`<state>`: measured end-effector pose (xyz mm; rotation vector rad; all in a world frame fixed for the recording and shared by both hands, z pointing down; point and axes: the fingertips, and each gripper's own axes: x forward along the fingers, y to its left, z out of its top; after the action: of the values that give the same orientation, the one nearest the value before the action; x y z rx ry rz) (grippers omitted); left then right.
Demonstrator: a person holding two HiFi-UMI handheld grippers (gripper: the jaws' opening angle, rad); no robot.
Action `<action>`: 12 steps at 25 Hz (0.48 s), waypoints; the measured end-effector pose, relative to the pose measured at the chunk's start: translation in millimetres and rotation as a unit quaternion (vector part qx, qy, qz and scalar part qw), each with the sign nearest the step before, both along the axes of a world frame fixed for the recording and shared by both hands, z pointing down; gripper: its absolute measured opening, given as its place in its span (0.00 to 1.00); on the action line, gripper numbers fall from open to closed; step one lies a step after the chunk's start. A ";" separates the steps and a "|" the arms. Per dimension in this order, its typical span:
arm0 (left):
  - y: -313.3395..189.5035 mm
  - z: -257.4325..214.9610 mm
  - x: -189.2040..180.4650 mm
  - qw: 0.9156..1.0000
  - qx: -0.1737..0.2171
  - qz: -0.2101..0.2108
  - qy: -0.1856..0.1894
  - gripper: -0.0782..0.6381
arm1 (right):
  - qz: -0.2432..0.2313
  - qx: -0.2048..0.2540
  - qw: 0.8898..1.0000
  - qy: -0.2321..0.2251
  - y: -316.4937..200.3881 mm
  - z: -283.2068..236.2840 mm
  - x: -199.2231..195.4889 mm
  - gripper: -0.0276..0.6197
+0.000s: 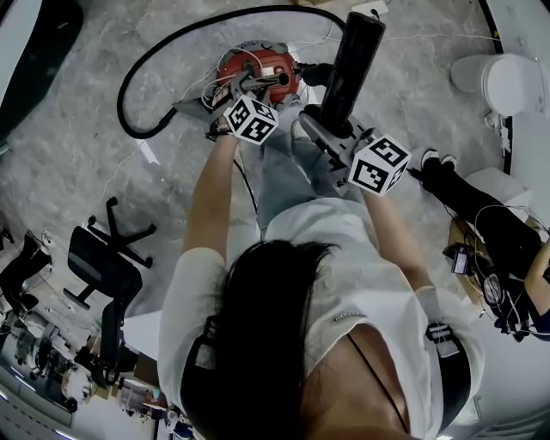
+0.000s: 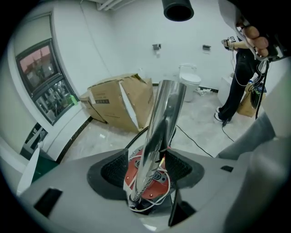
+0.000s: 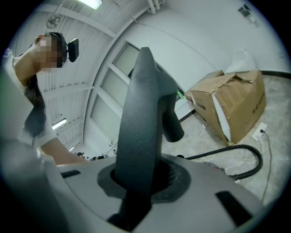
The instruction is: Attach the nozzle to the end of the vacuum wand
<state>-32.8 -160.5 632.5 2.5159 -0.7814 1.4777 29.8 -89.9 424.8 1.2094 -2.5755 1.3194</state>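
Observation:
The chrome vacuum wand (image 2: 161, 132) rises from the red vacuum canister (image 1: 255, 69) on the floor. My left gripper (image 2: 146, 169) stands around the wand low down. It is open, with a gap showing between the left pad (image 2: 112, 169) and the tube. My right gripper (image 3: 141, 177) is shut on the black nozzle (image 3: 141, 123), which stands upright in it. In the head view the nozzle (image 1: 352, 56) is held just right of the canister. Its round open end (image 2: 178, 9) shows above the wand's top in the left gripper view.
A black hose (image 1: 163, 60) loops left from the canister, with white cables around it. A torn cardboard box (image 2: 120, 102) and a white toilet (image 2: 190, 82) stand by the far wall. Another person (image 2: 238, 77) stands at the right. A black office chair (image 1: 103, 266) is behind at the left.

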 end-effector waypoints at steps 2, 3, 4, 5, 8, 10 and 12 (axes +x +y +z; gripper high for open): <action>-0.9 2.6 1.7 1.000 0.002 0.004 0.003 0.46 | -0.002 0.000 1.000 0.000 -1.4 2.4 -2.5 0.17; -1.0 4.2 2.2 1.000 0.002 0.008 0.004 0.46 | -0.002 0.000 1.000 -0.001 -2.2 3.7 -3.8 0.17; -0.9 5.8 2.9 1.000 0.002 0.011 0.004 0.46 | 0.000 -0.001 1.000 -0.004 -3.3 4.9 -4.6 0.17; -1.0 7.0 3.6 1.000 0.003 0.013 0.006 0.46 | 0.004 -0.002 1.000 -0.007 -4.7 5.7 -5.2 0.17; -2.5 7.5 6.5 1.000 0.009 0.018 0.013 0.46 | 0.016 -0.004 1.000 -0.020 -9.0 6.2 -7.1 0.17; -3.3 8.8 9.3 0.999 0.011 0.026 0.015 0.46 | 0.022 -0.006 0.999 -0.024 -10.8 7.0 -7.5 0.17; -5.0 11.1 11.5 0.999 0.015 0.034 0.016 0.46 | 0.024 -0.008 0.999 -0.024 -11.2 9.8 -7.5 0.17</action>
<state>-21.2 -165.5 643.6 2.6065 -0.7259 1.4518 22.3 -101.1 434.6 1.2596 -2.5795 1.3919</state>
